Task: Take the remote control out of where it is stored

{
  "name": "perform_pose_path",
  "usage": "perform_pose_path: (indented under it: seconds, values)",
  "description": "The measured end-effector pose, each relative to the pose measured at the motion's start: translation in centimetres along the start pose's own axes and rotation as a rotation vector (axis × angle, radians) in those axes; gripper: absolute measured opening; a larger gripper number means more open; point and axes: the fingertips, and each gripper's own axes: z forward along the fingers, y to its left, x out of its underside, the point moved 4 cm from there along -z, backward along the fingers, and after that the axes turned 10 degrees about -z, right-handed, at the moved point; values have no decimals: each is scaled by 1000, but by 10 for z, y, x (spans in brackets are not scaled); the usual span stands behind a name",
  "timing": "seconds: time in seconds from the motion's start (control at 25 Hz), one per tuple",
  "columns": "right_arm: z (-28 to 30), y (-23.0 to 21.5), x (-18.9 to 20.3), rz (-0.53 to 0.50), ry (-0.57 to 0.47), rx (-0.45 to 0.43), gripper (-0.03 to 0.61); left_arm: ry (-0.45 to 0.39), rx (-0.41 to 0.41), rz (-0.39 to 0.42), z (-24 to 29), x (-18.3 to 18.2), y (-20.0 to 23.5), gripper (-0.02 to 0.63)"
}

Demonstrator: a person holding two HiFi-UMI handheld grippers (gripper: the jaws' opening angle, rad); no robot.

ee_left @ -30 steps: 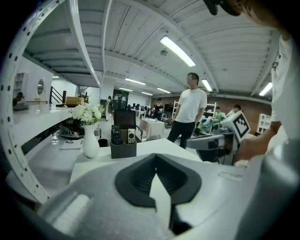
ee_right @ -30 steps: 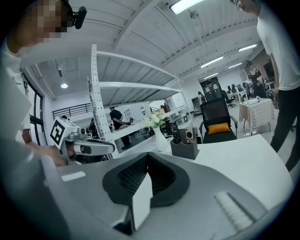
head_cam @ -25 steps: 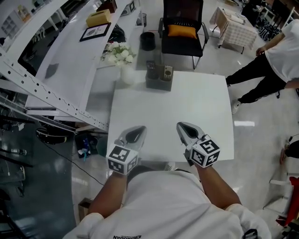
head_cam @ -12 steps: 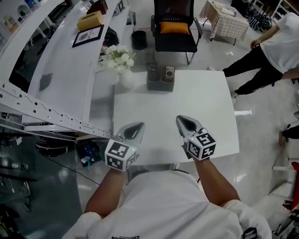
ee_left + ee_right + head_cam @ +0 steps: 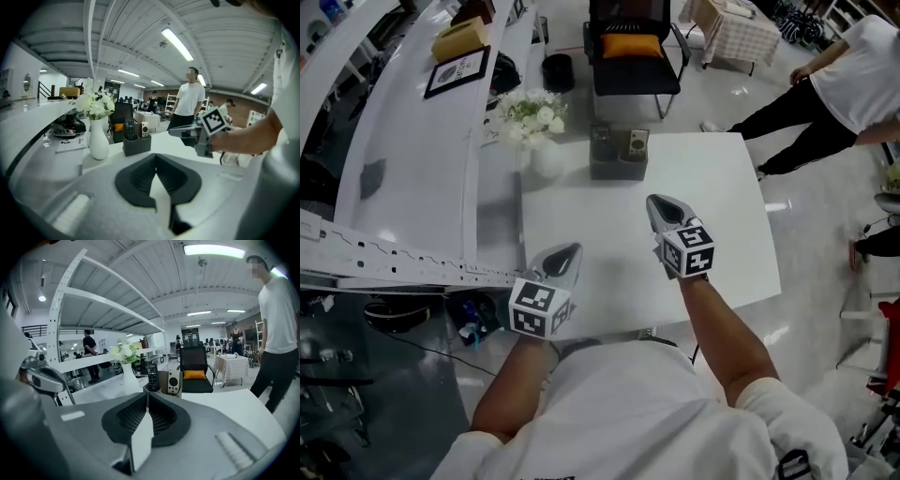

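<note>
a: the right gripper (image 5: 660, 206) has pushed up the frame across the white table (image 5: 722, 187) since a second ago. the left gripper (image 5: 568, 255) hangs back at lower left.
b: jaws?
a: both pairs pressed together, nothing in them.
b: and the remote control (image 5: 602, 141)?
a: standing on end in the grey holder (image 5: 617, 170) at the table's far edge, upper centre, with a paler device (image 5: 637, 144) beside it. it lies up and slightly left of the right gripper, which is the nearer one. its long axis is upright, so i'd expect a lift straight out.
</note>
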Motion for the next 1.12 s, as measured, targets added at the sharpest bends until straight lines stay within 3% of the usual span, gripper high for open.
perform_pose_path:
  seconds: [0.24,0.8,1.12]
  values:
    - [47,-26,-8,-20,2,55,25,20,21,0,2,7,6,0]
    - [148,-79,-4,11,144,192,206,19,-51,-68,-10,18,30,0]
    - [171,-86,2,15,204,295,262,24,-79,-89,-17,25,31,0]
